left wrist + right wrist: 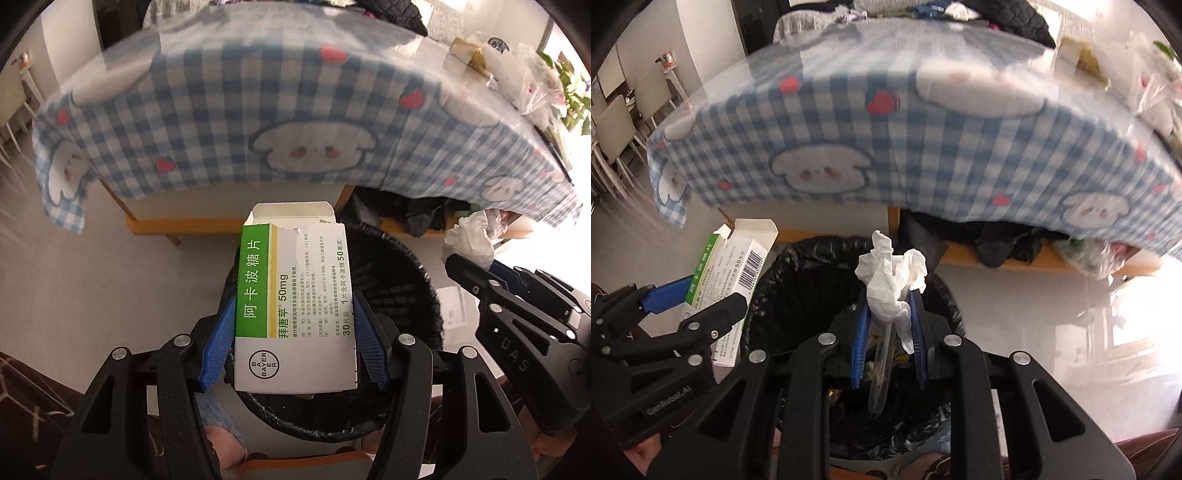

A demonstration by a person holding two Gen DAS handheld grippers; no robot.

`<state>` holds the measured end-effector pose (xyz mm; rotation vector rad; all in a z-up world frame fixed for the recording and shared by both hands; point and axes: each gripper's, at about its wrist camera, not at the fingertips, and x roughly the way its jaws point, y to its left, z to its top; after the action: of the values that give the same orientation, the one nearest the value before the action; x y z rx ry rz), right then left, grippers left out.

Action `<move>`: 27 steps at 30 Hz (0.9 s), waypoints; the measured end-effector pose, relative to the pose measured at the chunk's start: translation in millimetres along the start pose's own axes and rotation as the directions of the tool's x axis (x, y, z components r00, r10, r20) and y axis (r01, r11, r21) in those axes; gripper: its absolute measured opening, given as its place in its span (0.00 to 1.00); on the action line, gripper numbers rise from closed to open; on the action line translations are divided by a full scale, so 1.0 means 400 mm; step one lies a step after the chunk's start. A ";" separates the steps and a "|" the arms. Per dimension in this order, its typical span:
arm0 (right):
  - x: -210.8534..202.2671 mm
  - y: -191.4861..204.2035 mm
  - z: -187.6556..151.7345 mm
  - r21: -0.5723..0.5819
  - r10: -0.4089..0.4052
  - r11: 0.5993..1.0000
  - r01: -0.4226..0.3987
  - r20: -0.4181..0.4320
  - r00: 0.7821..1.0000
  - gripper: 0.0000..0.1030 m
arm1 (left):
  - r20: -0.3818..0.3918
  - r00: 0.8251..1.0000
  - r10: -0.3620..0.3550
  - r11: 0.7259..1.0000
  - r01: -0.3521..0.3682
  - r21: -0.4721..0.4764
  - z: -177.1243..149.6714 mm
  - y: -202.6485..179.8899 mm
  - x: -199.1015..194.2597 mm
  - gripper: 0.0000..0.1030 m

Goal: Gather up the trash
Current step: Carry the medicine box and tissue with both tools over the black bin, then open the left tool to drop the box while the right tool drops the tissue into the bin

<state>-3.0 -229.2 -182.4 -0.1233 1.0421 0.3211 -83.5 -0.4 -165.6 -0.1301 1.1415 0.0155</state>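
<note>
Over the black-lined trash bin (857,280), both loads — that relation decides the drop. Left gripper (295,332) clamped on a medicine box (295,310), blue pads pressing its two long sides; box's long axis running away from the jaws toward the far table, torn flap end farthest out. In the left wrist view, box overlapping the bin's left rim, with dark bin mouth to the right and below — so probably not fully centred, a small shift right likely wanted before letting go. Right gripper (888,332) clenched nearly tight on a crumpled white tissue (890,288), with a clear tube (881,369) hanging between the pads, long axis pointing down into the bin. Tissue bunched above the fingertips, bin opening straight beneath; some scraps already visible inside. Of the two, right hand seems better placed for release.

Count: one bin, one box, one tissue wad, one tube, two grippers. Behind, one table under a blue checked tablecloth (923,147), dark clothing heaped beneath it, plastic bags at far right — number unclear.
</note>
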 end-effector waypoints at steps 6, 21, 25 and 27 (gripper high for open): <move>0.050 -0.004 -0.017 0.018 0.011 1.000 -0.010 -0.064 0.998 0.20 | -0.042 0.999 0.003 1.000 -0.002 0.001 -0.020 0.002 0.068 0.58; 0.047 -0.044 -0.040 0.074 -0.021 0.997 0.027 -0.078 0.997 0.19 | -0.108 0.993 0.043 0.998 -0.038 0.049 -0.036 -0.045 0.183 0.58; 0.044 -0.052 -0.044 0.082 -0.025 0.996 0.031 -0.077 0.997 0.19 | -0.115 0.993 0.032 0.996 -0.022 0.087 -0.044 -0.072 0.199 0.58; 0.044 -0.052 -0.044 0.083 -0.025 0.996 0.031 -0.073 0.997 0.19 | -0.113 0.993 0.035 0.994 -0.023 0.102 -0.046 -0.084 0.202 0.59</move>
<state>-2.8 -249.6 -207.5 -0.0735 1.1223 0.2485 -63.7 -40.1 -243.3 -0.0248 1.2562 -0.0243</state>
